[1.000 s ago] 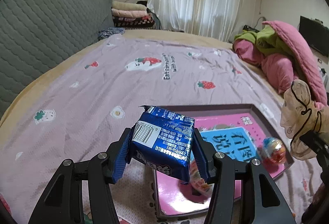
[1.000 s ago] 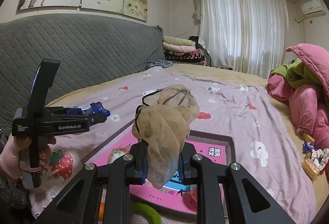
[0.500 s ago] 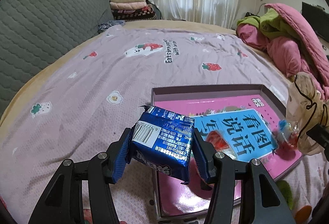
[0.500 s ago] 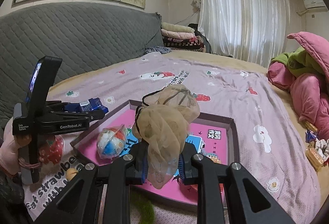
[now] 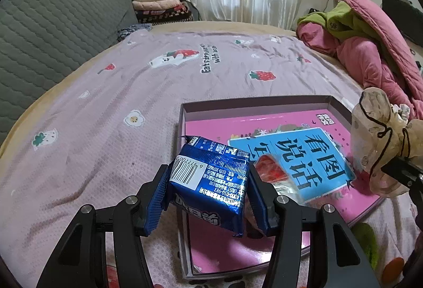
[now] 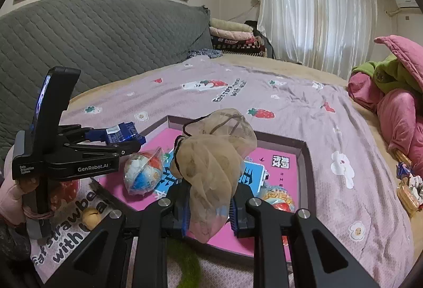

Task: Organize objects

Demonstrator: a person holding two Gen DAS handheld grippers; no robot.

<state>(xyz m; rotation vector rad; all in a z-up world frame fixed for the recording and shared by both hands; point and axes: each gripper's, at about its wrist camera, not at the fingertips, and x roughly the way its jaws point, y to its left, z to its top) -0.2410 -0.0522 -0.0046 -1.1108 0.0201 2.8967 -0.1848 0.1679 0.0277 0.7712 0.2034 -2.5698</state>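
tray [image 6: 304, 156] holds two toy balls; jaws clamp snack pack [image 5: 211, 182], mesh pouch [image 6: 211, 163].

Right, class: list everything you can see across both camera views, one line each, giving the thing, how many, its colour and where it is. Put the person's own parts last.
Snack packet: one, blue, clamped in left gripper above tray's near-left edge.
Mesh pouch: one, beige, black drawstring, clamped in right gripper above tray.
Tray: one, pink inside, on bedspread.
Wrapped ball: one, white-red-blue, in tray.
Round wrapped toy: one, orange-red, in tray.
Bedspread: one, lilac, strawberry print.
Quilts: pile, pink and green, right.
Folded blankets: stack, far end.
Curtain: white.
Left gripper: black.
Right gripper: black.
Hand: one, on left gripper's handle.
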